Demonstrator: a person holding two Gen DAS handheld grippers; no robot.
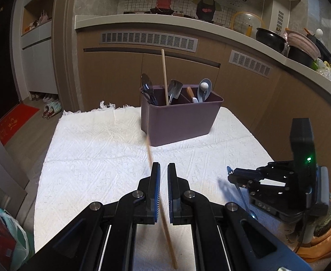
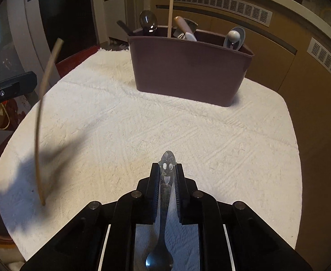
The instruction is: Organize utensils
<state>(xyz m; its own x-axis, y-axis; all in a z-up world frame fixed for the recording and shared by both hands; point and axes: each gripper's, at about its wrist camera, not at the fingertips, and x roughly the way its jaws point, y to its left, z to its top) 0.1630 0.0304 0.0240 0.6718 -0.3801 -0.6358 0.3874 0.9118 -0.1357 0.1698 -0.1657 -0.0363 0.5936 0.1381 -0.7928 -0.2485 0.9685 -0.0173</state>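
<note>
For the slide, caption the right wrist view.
Right tool grips a metal spoon above the white towel, facing the utensil caddy.

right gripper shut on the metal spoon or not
Shut on it: the right gripper clamps the metal spoon by its handle.

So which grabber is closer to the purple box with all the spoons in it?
Probably left, narrowly. The left gripper, holding a chopstick, faces the purple box across the white cloth. The right gripper, holding a spoon, looks slightly farther back.

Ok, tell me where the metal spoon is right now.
The metal spoon is clamped by its handle in the right tongs, bowl toward the camera, above the white towel, short of the utensil caddy.
</note>
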